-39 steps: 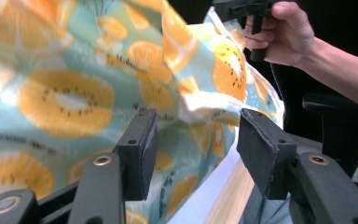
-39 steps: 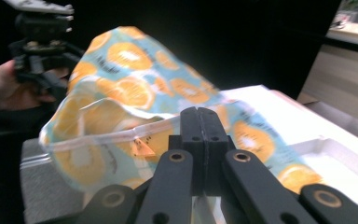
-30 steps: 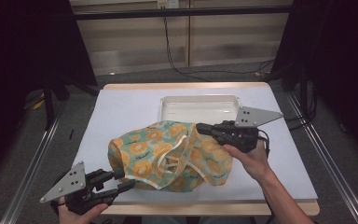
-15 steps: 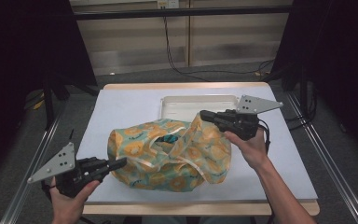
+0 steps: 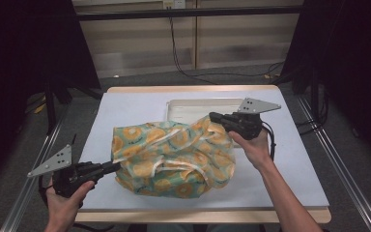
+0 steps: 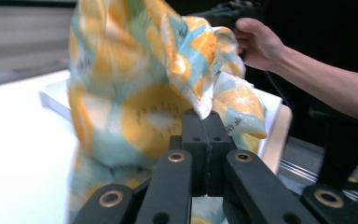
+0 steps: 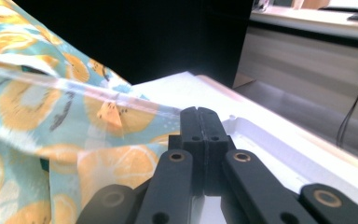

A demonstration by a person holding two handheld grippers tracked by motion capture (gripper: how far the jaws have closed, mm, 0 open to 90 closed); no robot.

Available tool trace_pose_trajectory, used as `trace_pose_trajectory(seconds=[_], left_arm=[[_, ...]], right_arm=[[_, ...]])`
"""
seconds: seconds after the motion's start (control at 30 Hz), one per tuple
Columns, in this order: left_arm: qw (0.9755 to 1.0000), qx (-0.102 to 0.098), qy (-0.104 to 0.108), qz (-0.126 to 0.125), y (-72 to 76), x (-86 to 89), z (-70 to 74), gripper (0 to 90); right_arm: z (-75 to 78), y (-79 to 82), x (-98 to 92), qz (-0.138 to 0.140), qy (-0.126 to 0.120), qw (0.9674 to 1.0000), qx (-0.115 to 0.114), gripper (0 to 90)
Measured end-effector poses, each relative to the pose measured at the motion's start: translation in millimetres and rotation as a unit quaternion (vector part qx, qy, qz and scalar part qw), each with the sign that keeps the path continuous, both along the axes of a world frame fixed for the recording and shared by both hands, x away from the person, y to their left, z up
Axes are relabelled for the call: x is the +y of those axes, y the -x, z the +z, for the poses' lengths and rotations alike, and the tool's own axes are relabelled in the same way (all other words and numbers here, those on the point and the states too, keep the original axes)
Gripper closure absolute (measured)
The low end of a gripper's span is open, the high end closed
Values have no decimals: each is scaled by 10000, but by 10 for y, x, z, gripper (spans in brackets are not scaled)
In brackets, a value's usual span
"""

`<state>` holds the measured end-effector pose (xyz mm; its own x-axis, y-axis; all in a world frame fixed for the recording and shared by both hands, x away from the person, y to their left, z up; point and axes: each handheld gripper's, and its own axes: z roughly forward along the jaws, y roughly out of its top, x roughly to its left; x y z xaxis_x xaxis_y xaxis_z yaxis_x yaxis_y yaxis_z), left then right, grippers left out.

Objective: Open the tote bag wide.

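High view shows the left tongs [image 5: 115, 166] clamped on the lower-left edge of the orange-print cloth [image 5: 174, 157], and the right tongs [image 5: 213, 116] pinching its upper-right edge. The cloth sits bunched mid-frame on the white worktop [image 5: 294, 164], just in front of the tray [image 5: 193, 104]. Draw both corners apart evenly, keeping grips tight, so the fabric spreads flat without slipping.

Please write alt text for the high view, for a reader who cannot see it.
Two hand-held grippers, left and right, are shut on opposite edges of an orange-print cloth, stretching it over a white table. A white tray lies behind it.
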<state>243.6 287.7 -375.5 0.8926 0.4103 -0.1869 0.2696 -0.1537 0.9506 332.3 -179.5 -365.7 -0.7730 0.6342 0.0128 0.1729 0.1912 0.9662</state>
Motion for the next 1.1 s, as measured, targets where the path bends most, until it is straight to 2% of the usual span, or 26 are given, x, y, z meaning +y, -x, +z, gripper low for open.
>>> trace_pose_trajectory(seconds=[0.03,0.07,0.1,0.13,0.17,0.2,0.27,0.3,0.33,0.37,0.4,0.43,0.47,0.5,0.53,0.63,0.67,0.7,0.77,0.8,0.83,0.93,1.0,1.03,1.1], left_arm=[[9999,-20,67,-152,13,-46,-11,897],[9999,-20,67,-152,13,-46,-11,897],[9997,-26,49,-235,24,-78,-4,898],[9997,-35,-24,-244,36,-113,10,898],[9994,-66,-90,-324,53,-175,50,898],[9994,-66,-90,-324,53,-175,50,899],[9990,-142,-49,-418,62,-223,104,898],[9988,-161,-24,-465,64,-247,132,899],[9988,-196,-15,-451,65,-269,164,899],[9985,-214,53,-509,55,-312,228,899],[9985,-214,53,-509,55,-312,228,899],[9981,-262,153,-545,39,-349,297,899],[9981,-262,153,-545,39,-349,297,899],[9978,-290,181,-562,22,-368,331,899],[9983,-288,154,-477,11,-394,366,899],[9978,-244,211,-576,-117,-495,450,899],[9978,-244,211,-576,-117,-495,450,899],[9982,-213,230,-520,-174,-537,481,899],[9979,-133,369,-506,-239,-572,492,899],[9979,-133,369,-506,-239,-572,492,899],[9984,-126,309,-461,-300,-616,500,899],[9987,-68,225,-447,-346,-676,508,899],[9986,-28,248,-465,-395,-738,511,899],[9988,-15,233,-432,-428,-791,528,899],[9990,21,254,-371,-456,-833,553,899]], right_arm=[[-65,-12,34,169,-41,9998,110,900],[-65,-12,34,169,-41,9998,110,900],[-112,4,84,277,72,9995,157,900],[-112,4,84,277,72,9995,157,900],[-121,39,113,395,122,9990,161,854],[-121,39,113,395,122,9990,161,854],[-71,100,100,501,67,9987,71,811],[-1,180,65,566,-65,9984,-40,744],[-1,180,65,566,-65,9984,-40,744],[55,270,49,649,-64,9978,-114,691],[55,270,49,649,-64,9978,-114,691],[95,364,57,660,-75,9977,-165,654],[95,364,57,660,-75,9977,-165,654],[112,409,68,721,-96,9972,-187,629],[142,490,116,791,-40,9965,-273,584],[195,577,187,869,28,9955,-382,534],[214,589,199,890,38,9952,-407,515],[230,595,204,814,23,9957,-435,483],[259,593,193,809,-27,9957,-446,479],[259,593,193,809,-27,9957,-446,479],[285,600,185,863,-145,9952,-438,479],[309,631,217,990,-232,9939,-420,481],[332,676,289,1094,-211,9927,-453,489],[353,713,385,1294,-209,9902,-473,494],[359,730,493,1439,-179,9883,-466,494]])
